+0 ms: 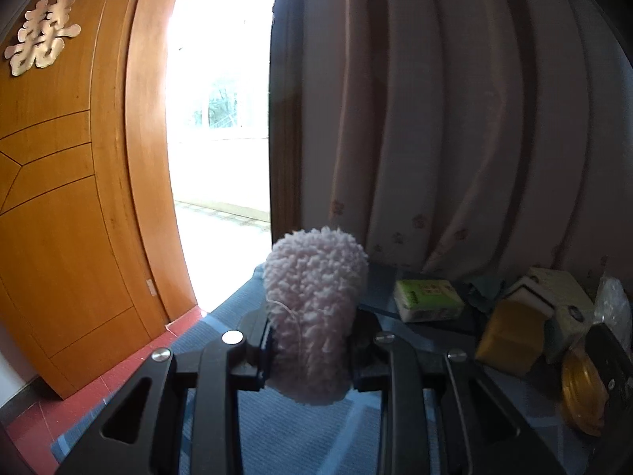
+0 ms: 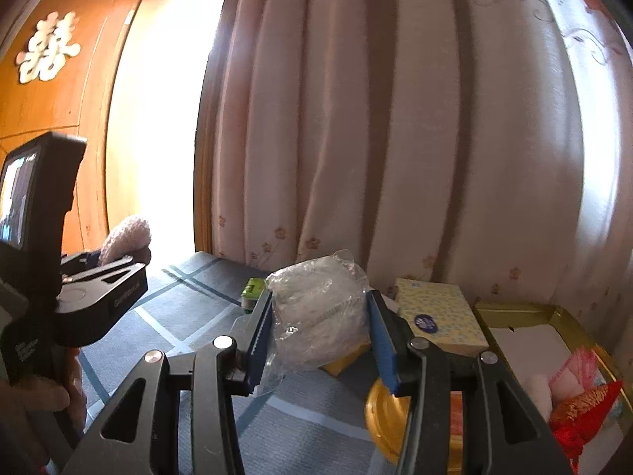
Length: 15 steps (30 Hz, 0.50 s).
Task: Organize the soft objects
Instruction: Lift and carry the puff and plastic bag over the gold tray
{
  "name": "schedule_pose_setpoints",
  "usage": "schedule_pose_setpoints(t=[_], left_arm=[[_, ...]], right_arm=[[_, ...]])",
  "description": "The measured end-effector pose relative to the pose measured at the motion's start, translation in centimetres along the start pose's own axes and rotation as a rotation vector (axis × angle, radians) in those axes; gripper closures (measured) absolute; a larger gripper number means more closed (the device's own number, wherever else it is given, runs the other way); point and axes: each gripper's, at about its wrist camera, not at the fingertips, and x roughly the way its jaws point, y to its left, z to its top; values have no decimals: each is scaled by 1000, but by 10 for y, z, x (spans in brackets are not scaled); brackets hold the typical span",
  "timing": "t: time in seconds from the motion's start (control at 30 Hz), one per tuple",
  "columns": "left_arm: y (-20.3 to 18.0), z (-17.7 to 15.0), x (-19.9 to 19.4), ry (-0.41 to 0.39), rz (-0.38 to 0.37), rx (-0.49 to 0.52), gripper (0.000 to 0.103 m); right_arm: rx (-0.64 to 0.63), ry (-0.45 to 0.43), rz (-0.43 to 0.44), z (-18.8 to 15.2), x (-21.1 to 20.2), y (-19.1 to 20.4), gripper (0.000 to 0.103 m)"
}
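Both grippers are carrying soft things above the blue-checked bed [image 2: 190, 316]: the left gripper [image 1: 310, 350] is clenching a fluffy pink plush piece [image 1: 314, 308] over the bed's door-side edge, while the right gripper [image 2: 320, 336] is grasping a clear-wrapped white bundle [image 2: 320, 308] near the curtain-side edge. The next move is probably calling for a swing toward the gold-rimmed box [image 2: 514, 310] at the right, which is already holding soft items. A tissue box [image 2: 439, 316], a round gold lid [image 2: 385, 423] and a green pack [image 2: 253, 291] are crowding the path.

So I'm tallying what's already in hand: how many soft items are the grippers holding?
2. The left gripper clamps a fluffy pink piece; the right gripper clamps a clear plastic-wrapped bundle. More soft things lie in the gold box at right, partly hidden.
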Motion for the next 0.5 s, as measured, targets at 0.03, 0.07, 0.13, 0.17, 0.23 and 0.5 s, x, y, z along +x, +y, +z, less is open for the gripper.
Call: schedule_pose_setpoints(t=[0.03,0.07,0.13,0.17,0.23,0.5], left_arm=[[-2,-1,-3,-6,-3,2,76],[-5,-2,-6,-15,-6,9,76],[-10,-4,-9,-21,-10,23,76],[-14,-6,-13,-23,-14,28,76],[-18,-7,-18,-23,-25,31,76],[-30,-9,-20,-29,-73,56,76]], right_arm=[[12,-1,-4,-1,-2,-4,55],[22,-3,-8,-2,-3,-8,55],[39,-5,-17,-3,-5,-15,55],[52,-6,-21,-5,-7,-20,55],[68,-6,-28,-7,-8,-26,55],[90,-19,-75,-11,-19,-44,55]])
